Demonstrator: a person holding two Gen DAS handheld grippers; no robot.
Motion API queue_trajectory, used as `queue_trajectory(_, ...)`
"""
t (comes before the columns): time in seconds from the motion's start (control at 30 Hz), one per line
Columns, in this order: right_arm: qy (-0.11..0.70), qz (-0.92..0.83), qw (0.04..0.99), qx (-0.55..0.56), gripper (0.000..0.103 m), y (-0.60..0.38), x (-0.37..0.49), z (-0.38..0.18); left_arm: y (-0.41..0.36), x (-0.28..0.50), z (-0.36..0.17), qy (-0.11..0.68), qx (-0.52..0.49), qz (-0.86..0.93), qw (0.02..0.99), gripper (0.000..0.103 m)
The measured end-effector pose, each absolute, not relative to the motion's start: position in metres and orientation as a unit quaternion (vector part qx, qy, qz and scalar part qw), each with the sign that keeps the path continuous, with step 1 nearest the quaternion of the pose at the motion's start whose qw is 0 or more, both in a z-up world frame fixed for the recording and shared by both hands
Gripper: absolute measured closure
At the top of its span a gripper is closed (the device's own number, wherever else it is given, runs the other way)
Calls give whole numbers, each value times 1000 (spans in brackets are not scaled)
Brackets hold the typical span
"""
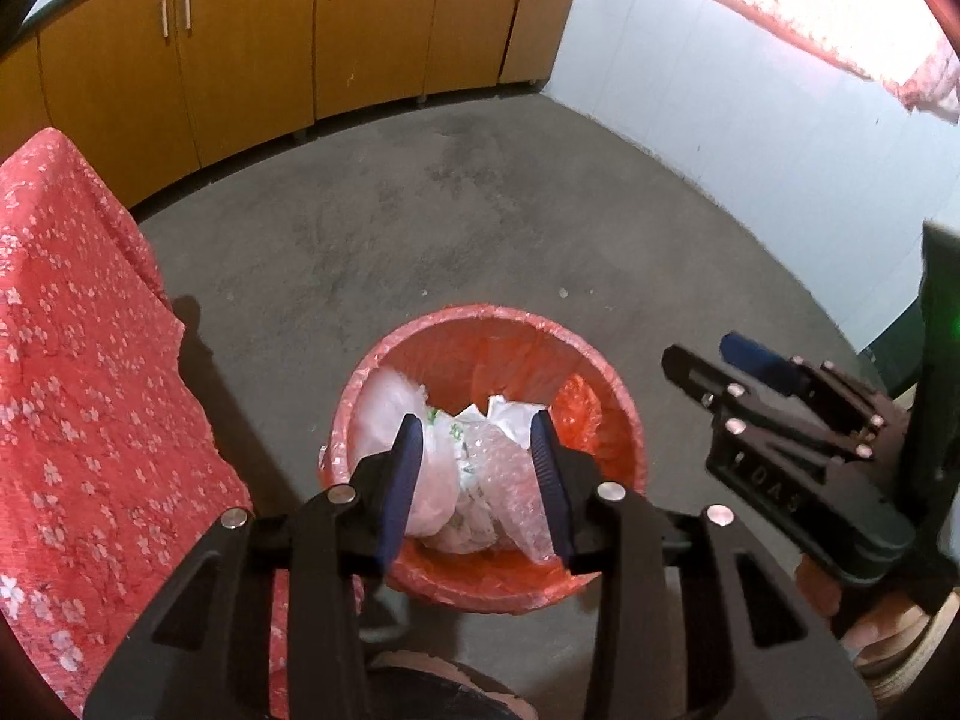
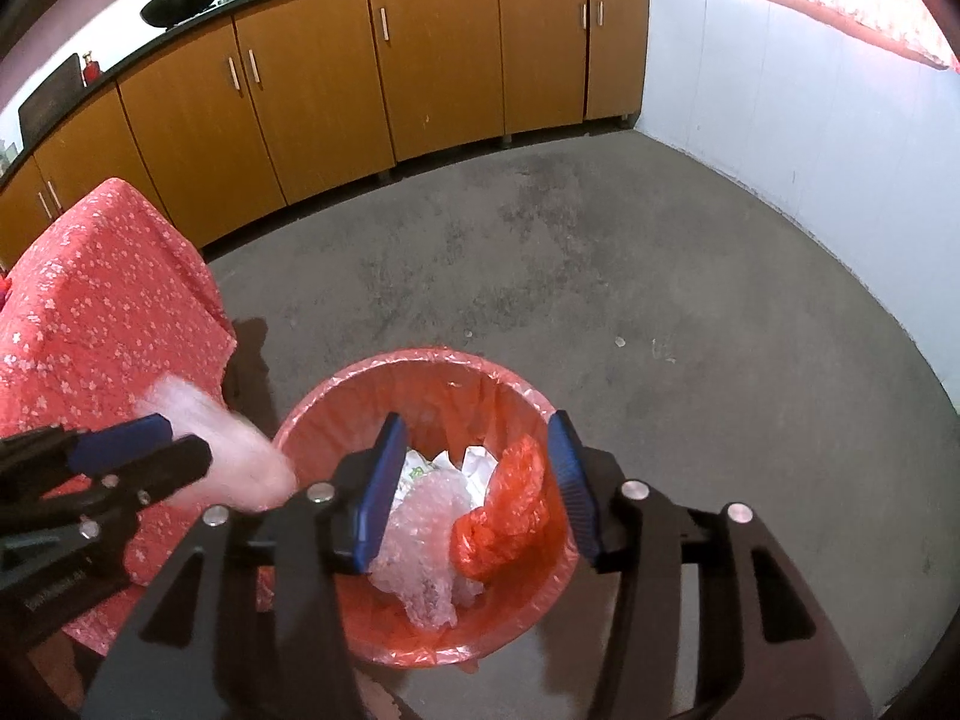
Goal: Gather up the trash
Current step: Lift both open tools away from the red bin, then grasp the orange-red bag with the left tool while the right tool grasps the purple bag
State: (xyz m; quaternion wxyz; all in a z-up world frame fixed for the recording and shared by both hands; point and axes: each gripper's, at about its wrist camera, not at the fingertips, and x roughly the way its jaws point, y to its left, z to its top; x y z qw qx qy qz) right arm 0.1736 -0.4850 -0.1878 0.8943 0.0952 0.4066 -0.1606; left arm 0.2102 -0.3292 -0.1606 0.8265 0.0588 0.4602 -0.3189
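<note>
Both grippers hang over the red bin [image 2: 420, 630], which stands on the gray floor [image 2: 600, 300] beside a table with a red flowered cloth [image 2: 108, 300]. Right gripper [image 2: 477, 474] has its blue pads spread, and a crumpled red bag [image 2: 510, 510] sits loose between them, resting on the trash inside the bin. Left gripper [image 1: 477, 480] is spread too, and a soft white bag [image 1: 432, 480] drops from it, blurry, just at the near left rim. Bubble wrap [image 2: 420, 540] and white paper [image 2: 477, 462] already fill the bin high. I think the white bag could catch the rim and slide out onto the floor, because it is light and falls near the edge.
</note>
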Motion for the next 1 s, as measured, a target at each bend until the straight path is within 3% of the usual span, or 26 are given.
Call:
queue_trajectory(0.27, 396, -161, 900, 89, 54, -477, 174, -172, -306, 224, -133, 449, 10, -317, 835, 65)
queue_trajectory(0.47, 356, -129, 923, 73, 48, -442, 188, -133, -251, 232, -95, 412, 8, -265, 872, 59)
queue_trajectory(0.53, 341, -110, 930, 80, 40, -426, 197, -117, -226, 233, -85, 401, 14, -241, 884, 55)
queue_trajectory(0.73, 339, -28, 939, 45, 33, -336, 236, -77, -115, 239, -68, 372, 24, -129, 919, 50)
queue_trajectory(0.83, 340, 8, 940, 42, 23, -283, 255, -65, -44, 247, -63, 360, 8, -54, 931, 44)
queue_trajectory(1.0, 351, 72, 933, 40, 22, -191, 289, -55, 69, 251, -58, 339, -2, 70, 938, 35)
